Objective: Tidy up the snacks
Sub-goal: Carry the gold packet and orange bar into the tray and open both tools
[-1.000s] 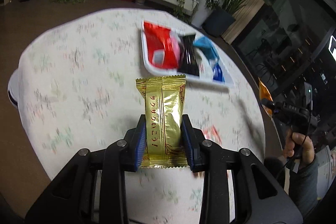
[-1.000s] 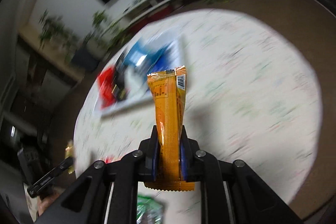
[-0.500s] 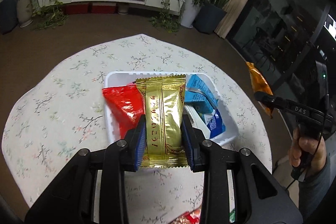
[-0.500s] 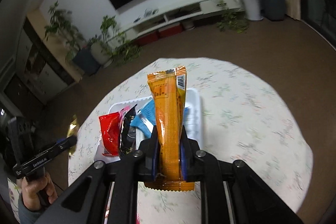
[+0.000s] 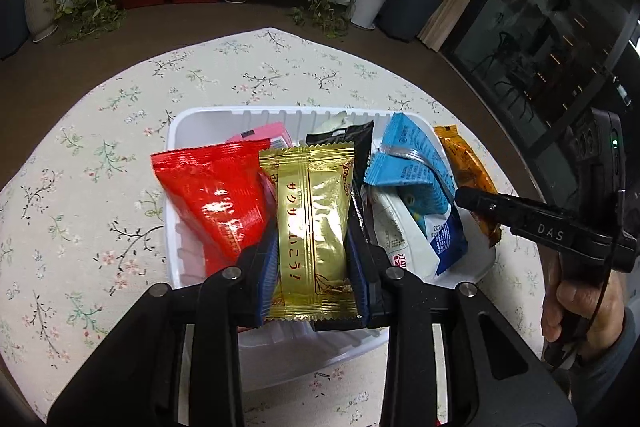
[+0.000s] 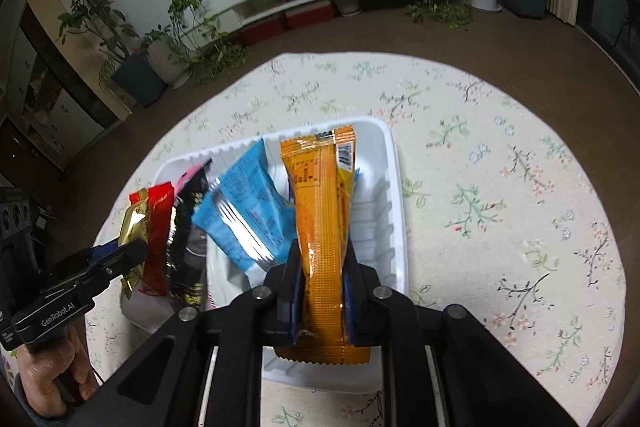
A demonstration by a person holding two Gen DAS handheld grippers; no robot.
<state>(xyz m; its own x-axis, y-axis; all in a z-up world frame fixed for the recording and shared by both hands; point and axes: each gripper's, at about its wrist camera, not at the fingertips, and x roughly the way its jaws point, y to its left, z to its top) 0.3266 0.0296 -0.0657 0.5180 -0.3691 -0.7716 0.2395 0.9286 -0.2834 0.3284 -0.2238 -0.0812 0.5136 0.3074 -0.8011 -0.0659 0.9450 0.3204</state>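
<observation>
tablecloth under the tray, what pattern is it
Cream tablecloth printed with small flowering branches in green, pink and brown; clearest in the right wrist view, beside the white tray.

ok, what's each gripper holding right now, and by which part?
Left gripper pinches the gold packet by the long side edges of its lower half. Right gripper clamps the orange packet across its lower half. Both over the white tray.

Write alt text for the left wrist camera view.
The left gripper holds a gold snack packet over a white tray of red, black and blue packets on a floral tablecloth. At right, the right gripper holds an orange packet.
</observation>
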